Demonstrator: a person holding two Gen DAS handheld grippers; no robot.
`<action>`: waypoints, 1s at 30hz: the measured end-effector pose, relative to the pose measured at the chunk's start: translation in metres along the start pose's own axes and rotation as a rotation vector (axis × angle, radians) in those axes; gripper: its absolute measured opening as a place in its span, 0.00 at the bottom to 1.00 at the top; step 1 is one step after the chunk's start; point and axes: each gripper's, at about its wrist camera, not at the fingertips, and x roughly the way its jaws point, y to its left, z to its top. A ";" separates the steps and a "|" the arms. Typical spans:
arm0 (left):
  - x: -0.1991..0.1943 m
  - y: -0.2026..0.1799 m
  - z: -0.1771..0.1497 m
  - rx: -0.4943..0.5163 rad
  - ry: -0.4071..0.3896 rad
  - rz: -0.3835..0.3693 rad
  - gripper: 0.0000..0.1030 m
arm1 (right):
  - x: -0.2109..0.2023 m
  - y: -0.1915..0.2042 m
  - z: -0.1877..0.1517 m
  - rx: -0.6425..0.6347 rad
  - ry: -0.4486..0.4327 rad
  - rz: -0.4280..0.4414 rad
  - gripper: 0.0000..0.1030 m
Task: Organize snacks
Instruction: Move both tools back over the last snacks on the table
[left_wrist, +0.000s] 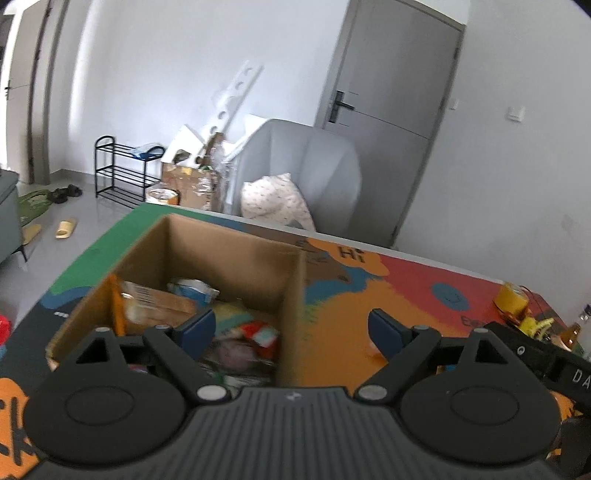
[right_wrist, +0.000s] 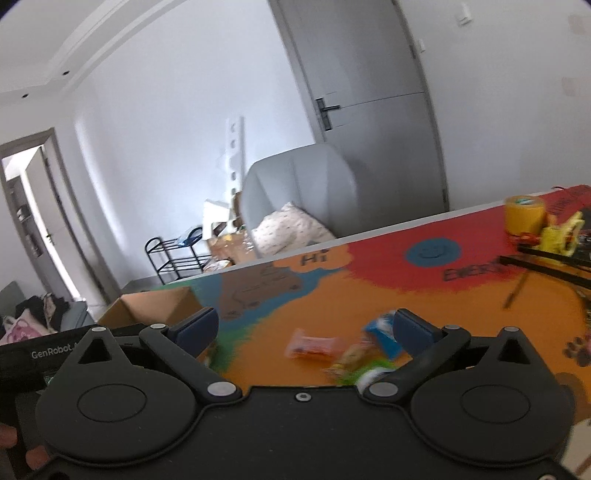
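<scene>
Bright mat (right_wrist: 332, 295) — box (left_wrist: 236, 258) far left; left gripper (left_wrist: 291, 328) and right gripper (right_wrist: 304, 328) both spread, empty — snacks (right_wrist: 314, 347) near right.

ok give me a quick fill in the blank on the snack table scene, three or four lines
1. The snacks already sorted lie inside a ____ box.
2. The pink snack packet lies on the ____ part of the painted table.
3. Both the left gripper and the right gripper are ____.
4. The yellow tape roll stands near the table's ____ edge.

Missing words: cardboard; orange; open; far
</scene>
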 end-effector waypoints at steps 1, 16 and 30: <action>0.001 -0.004 -0.001 0.002 0.006 -0.016 0.86 | -0.003 -0.006 -0.001 0.008 -0.001 -0.001 1.00; 0.016 -0.063 -0.023 0.051 0.054 -0.149 0.86 | -0.032 -0.057 -0.004 0.007 -0.009 -0.112 0.99; 0.042 -0.094 -0.040 0.083 0.111 -0.191 0.86 | -0.026 -0.093 -0.011 0.085 0.007 -0.135 1.00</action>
